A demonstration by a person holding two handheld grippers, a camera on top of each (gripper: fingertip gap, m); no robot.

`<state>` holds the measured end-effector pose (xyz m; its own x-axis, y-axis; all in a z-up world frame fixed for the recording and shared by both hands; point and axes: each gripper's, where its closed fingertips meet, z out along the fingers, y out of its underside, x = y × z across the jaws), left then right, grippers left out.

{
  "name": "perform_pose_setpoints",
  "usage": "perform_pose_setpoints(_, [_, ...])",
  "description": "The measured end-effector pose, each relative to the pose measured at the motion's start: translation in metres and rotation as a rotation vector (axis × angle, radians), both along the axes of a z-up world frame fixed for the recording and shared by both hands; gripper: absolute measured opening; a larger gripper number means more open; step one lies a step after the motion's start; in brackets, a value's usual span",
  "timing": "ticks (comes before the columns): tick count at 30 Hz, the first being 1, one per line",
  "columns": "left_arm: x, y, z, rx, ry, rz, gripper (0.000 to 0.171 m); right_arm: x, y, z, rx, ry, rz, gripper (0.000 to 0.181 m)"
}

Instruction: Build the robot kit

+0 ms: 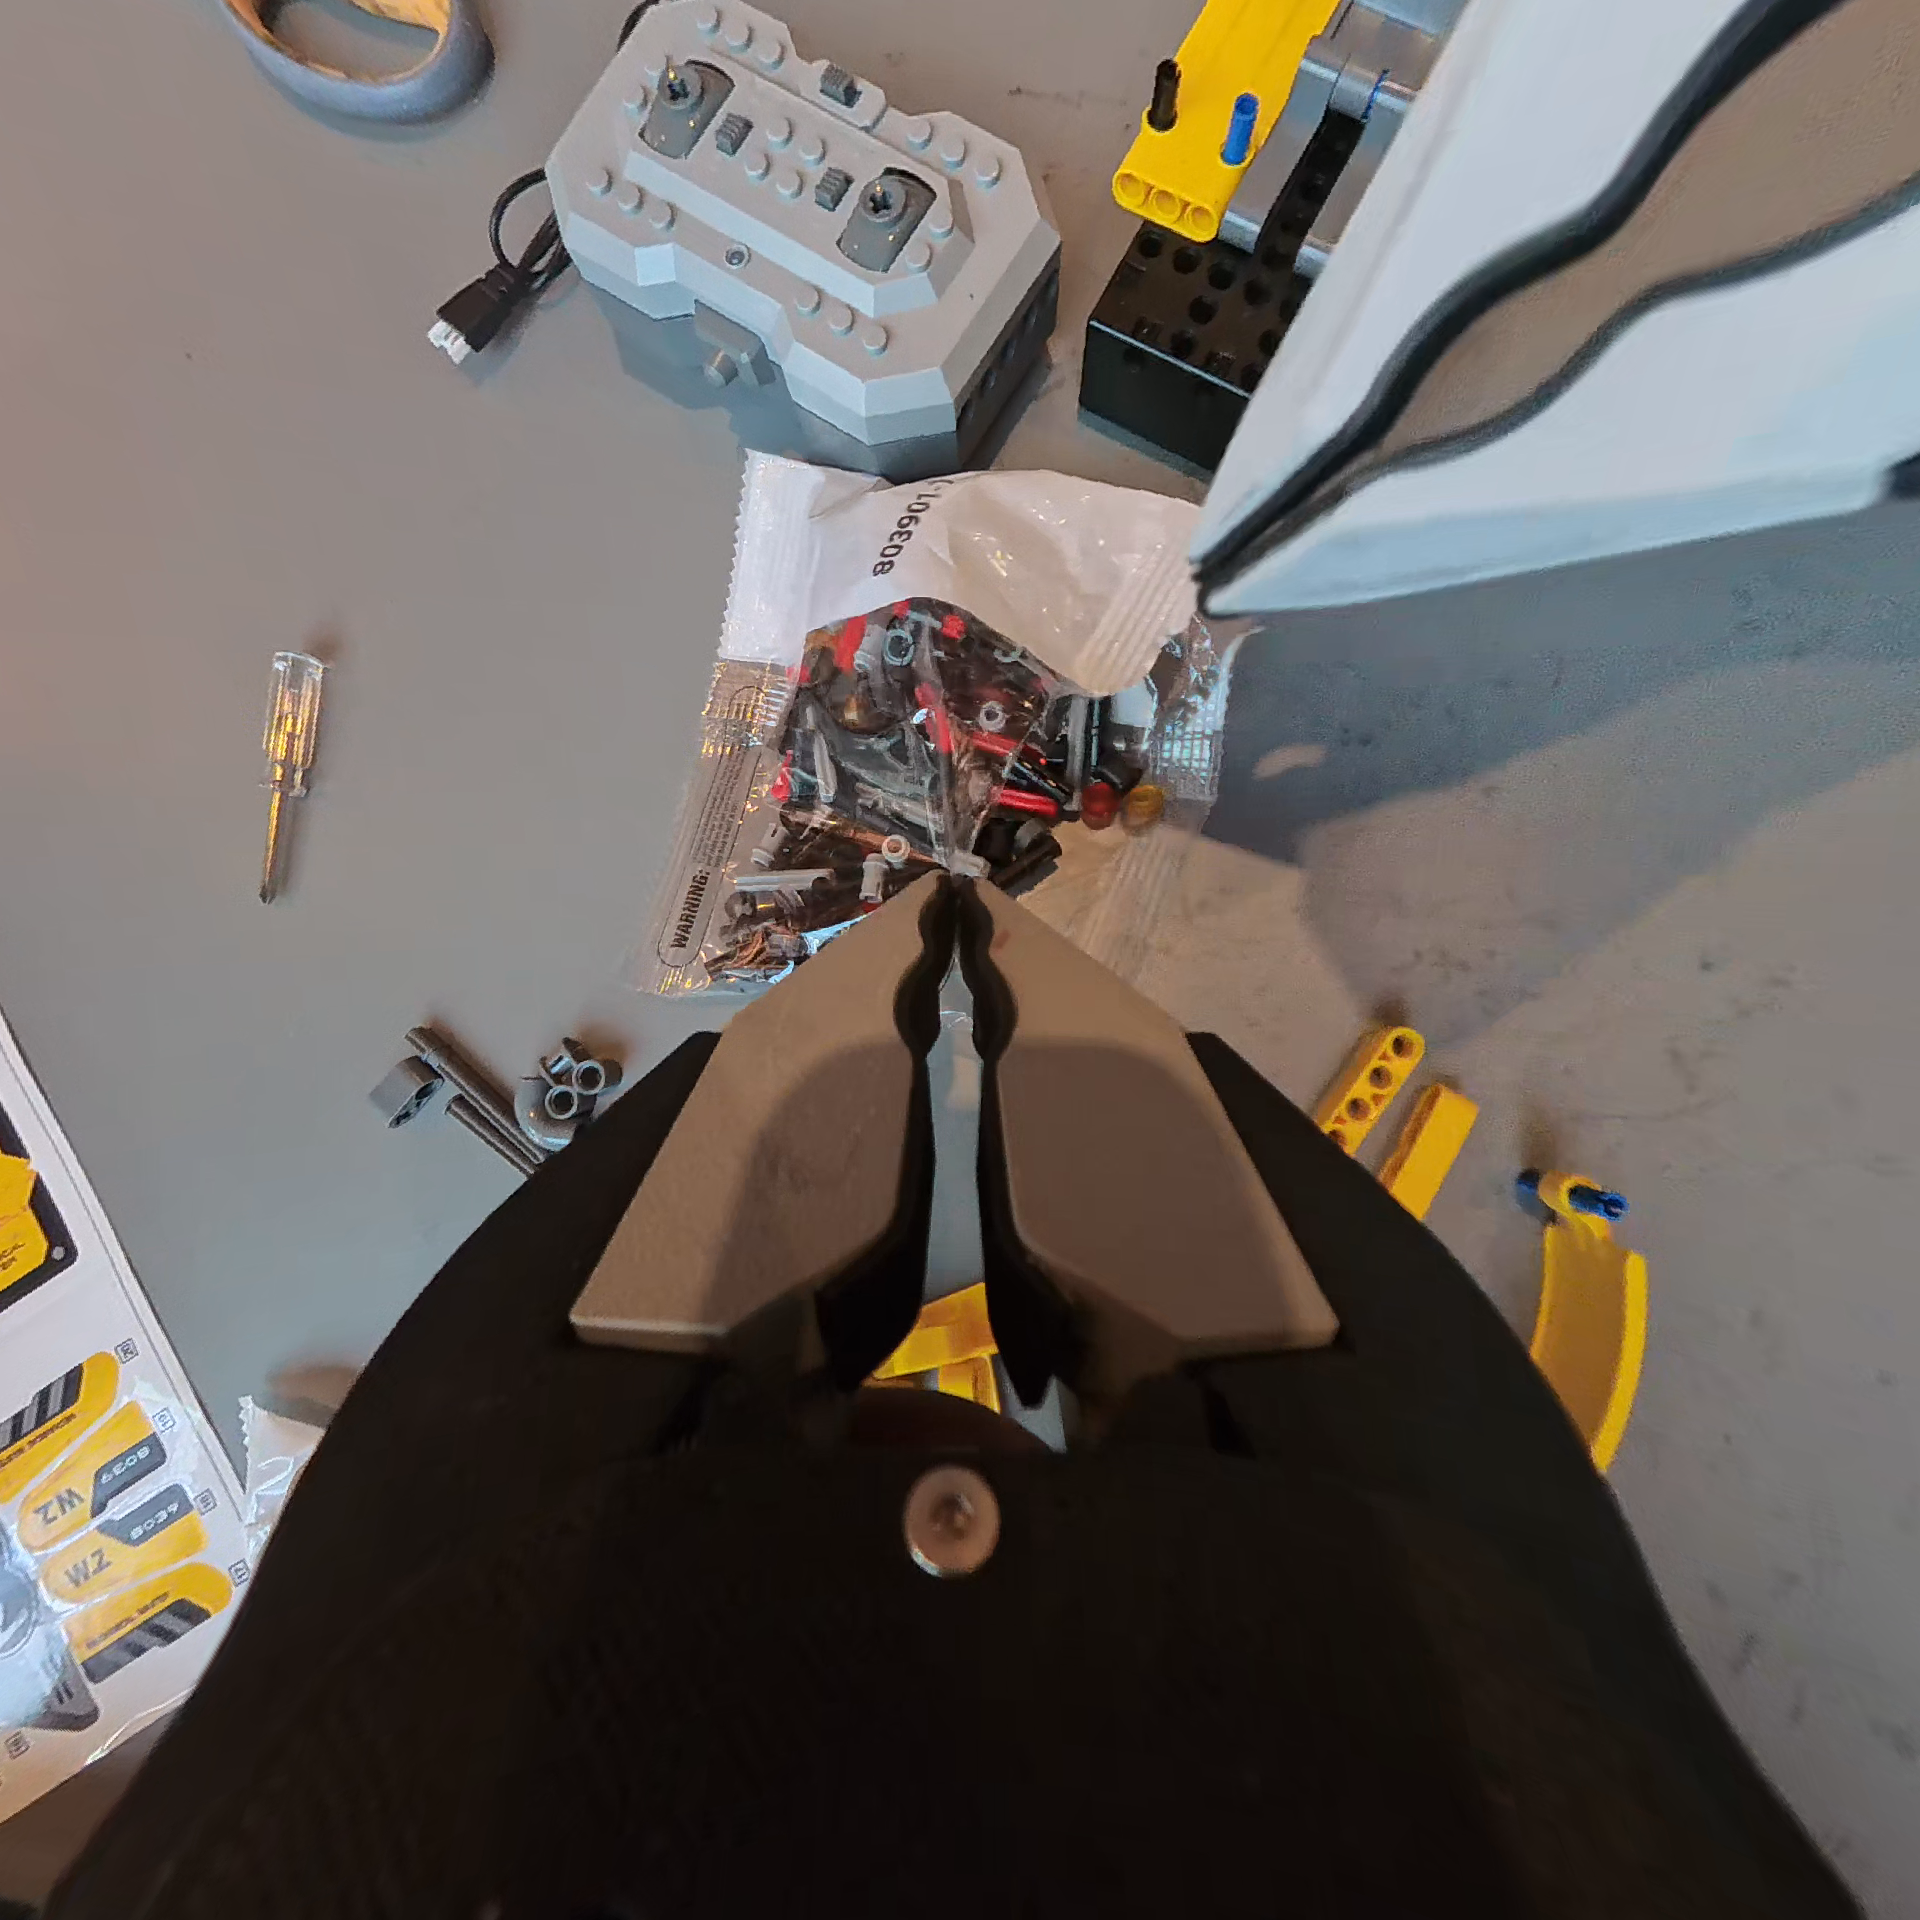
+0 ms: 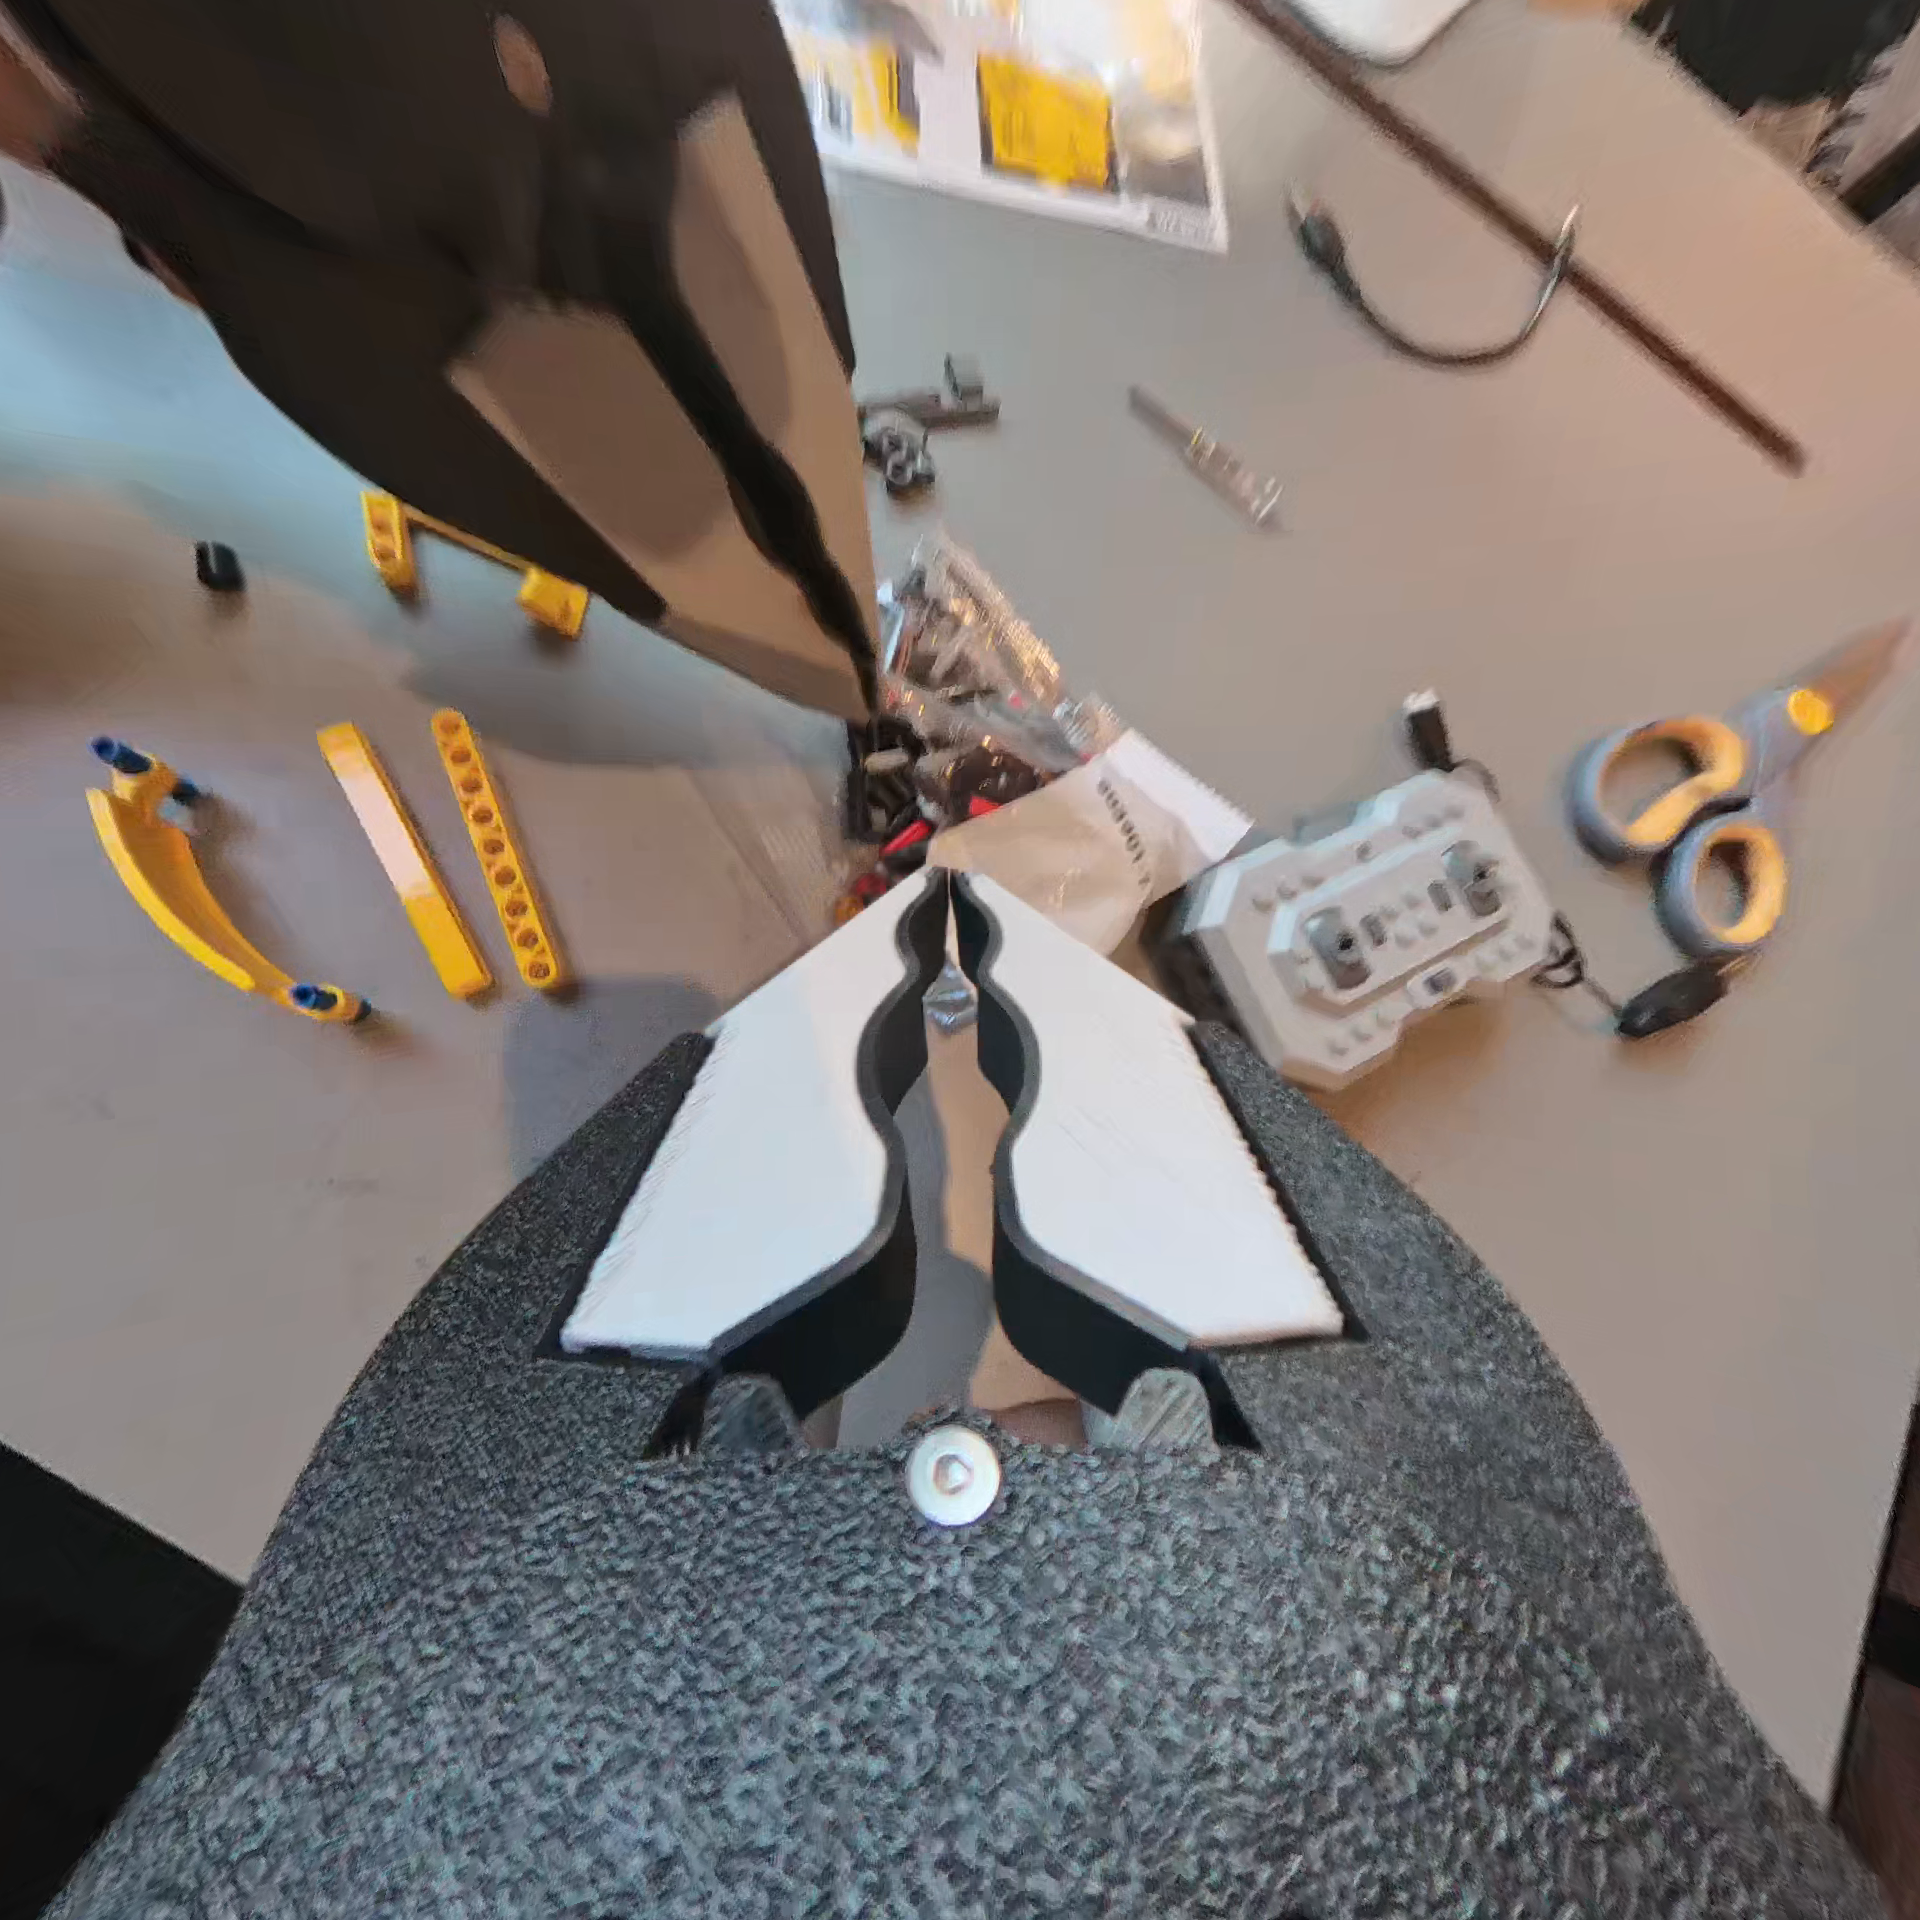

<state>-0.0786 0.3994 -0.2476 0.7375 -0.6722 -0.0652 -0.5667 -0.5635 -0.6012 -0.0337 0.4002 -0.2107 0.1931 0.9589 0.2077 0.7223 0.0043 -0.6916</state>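
A clear plastic bag point(image 1: 914, 727) of small red, black and grey parts, with a white top, lies on the grey table point(image 1: 416, 571). My left gripper point(image 1: 956, 883), with grey fingers, is shut on the bag's clear near edge. My right gripper point(image 2: 948, 881), with white fingers, is shut on the bag's white end point(image 2: 1081, 842). In the left wrist view the right gripper point(image 1: 1205, 587) comes in from the upper right. In the right wrist view the left gripper point(image 2: 871, 701) comes in from the upper left, pinching the bag point(image 2: 977, 665).
A grey studded box point(image 1: 800, 239) with a cable lies beyond the bag, beside a black block with a yellow beam point(image 1: 1184, 156). A small screwdriver point(image 1: 286, 758), scissors point(image 2: 1683, 821), yellow beams point(image 2: 499, 852), a curved yellow piece point(image 2: 177, 883), small grey parts point(image 1: 499, 1091) and a sticker sheet point(image 1: 94, 1507) lie around. The tips of one gripper are about 6 cm away from the tips of the other. The small screwdriver point(image 1: 286, 758) lies around 15 cm away from my left fingertips. The right camera catches it too, in the right wrist view point(image 2: 1220, 457).
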Motion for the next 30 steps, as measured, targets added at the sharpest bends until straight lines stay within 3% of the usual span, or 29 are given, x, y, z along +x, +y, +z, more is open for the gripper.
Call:
perform_pose_setpoints(6, [0.004,-0.001,-0.003,0.0,0.013,-0.008,0.0,-0.005,-0.008,-0.037,0.07,-0.12,0.011,0.001])
perform_pose_setpoints(15, [0.007,-0.003,-0.002,-0.001,0.015,-0.021,0.0,-0.009,0.022,-0.05,0.331,-0.213,-0.074,0.003])
perform_pose_setpoints(30, [0.01,-0.005,-0.004,0.001,0.025,-0.039,0.0,-0.022,0.036,-0.05,0.304,-0.111,-0.167,0.008])
